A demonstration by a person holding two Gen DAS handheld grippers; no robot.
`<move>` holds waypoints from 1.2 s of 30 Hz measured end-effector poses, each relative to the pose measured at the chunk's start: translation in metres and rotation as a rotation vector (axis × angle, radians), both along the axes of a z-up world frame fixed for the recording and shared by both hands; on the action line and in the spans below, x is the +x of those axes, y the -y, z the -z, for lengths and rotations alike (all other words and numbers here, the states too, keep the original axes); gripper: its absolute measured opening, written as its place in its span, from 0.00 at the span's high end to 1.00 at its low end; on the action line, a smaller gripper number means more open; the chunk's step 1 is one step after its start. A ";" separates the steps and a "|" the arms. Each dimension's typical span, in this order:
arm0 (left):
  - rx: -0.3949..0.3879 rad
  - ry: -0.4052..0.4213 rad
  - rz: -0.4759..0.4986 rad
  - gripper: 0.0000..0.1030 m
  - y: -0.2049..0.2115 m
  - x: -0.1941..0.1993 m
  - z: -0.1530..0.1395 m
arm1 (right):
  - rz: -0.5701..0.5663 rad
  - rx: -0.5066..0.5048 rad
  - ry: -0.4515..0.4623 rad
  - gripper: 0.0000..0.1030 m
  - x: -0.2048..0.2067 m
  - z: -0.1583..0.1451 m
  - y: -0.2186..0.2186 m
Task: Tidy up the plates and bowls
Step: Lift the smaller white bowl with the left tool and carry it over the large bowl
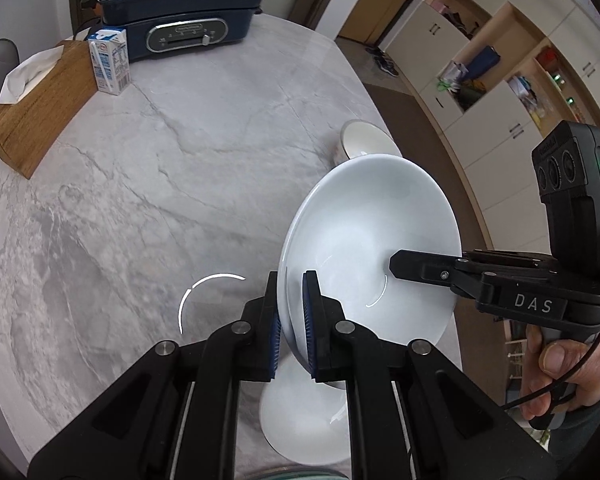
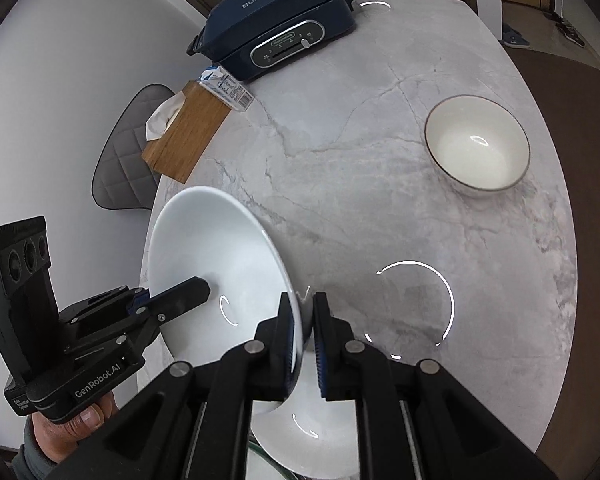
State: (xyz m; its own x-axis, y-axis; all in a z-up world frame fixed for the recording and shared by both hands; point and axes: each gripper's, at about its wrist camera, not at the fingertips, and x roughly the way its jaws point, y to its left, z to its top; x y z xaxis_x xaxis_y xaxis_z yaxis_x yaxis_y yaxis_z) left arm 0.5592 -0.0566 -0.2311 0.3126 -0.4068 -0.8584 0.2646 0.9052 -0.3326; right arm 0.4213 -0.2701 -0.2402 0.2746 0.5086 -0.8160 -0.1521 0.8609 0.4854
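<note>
1. The white plate (image 1: 364, 232) is held up off the marble table (image 1: 160, 184), tilted steeply, above the table's near edge, with its hollow face turned toward both cameras.
2. The left gripper (image 1: 291, 320) is clenched on the plate's rim: one blue pad sits on the outer face, the other on the inner face, with the rim between them.
3. The right gripper (image 2: 302, 340) grips the opposite rim of the same plate (image 2: 216, 256) in the same way, its jaws nearly together around the thin edge.
4. From the left wrist view, the right gripper (image 1: 396, 266) reaches in from the right, with a finger lying on the plate's inner face, and a hand (image 1: 560, 364) is wrapped around its handle.
5. From the right wrist view, the left gripper (image 2: 204, 290) comes in from the left, and a hand (image 2: 72, 428) holds its handle.
6. A second white plate (image 2: 316, 424) lies flat on the table at the near edge, directly below the raised one.
7. A cream bowl (image 2: 477, 145) with a dark rim stands upright near the table's right edge, well apart from the plates.
8. At the far edge sits a dark blue electric cooker (image 1: 180, 12).
9. Just beside it stands a small milk carton (image 1: 110, 60), which touches a wooden tissue box (image 1: 40, 108) at the far left corner.
10. A grey padded chair (image 2: 128, 152) stands beyond the table's left edge.
</note>
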 end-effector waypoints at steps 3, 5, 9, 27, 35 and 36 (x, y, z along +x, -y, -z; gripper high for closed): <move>-0.008 -0.026 0.022 0.92 0.007 -0.027 0.008 | 0.008 0.002 -0.017 0.89 -0.026 0.008 0.010; -0.008 -0.047 0.031 0.92 0.010 -0.043 0.016 | 0.014 0.000 -0.029 0.89 -0.042 0.016 0.013; 0.011 -0.094 0.043 0.92 0.014 -0.073 0.038 | 0.016 -0.024 -0.052 0.89 -0.070 0.036 0.012; 0.146 -0.180 0.042 0.91 0.023 -0.117 0.116 | 0.014 -0.086 -0.151 0.89 -0.103 0.104 -0.001; 0.160 -0.198 0.036 0.91 0.025 -0.112 0.128 | 0.018 -0.115 -0.163 0.89 -0.098 0.118 -0.006; 0.162 -0.201 0.036 0.91 0.026 -0.110 0.130 | 0.017 -0.119 -0.166 0.89 -0.097 0.119 -0.007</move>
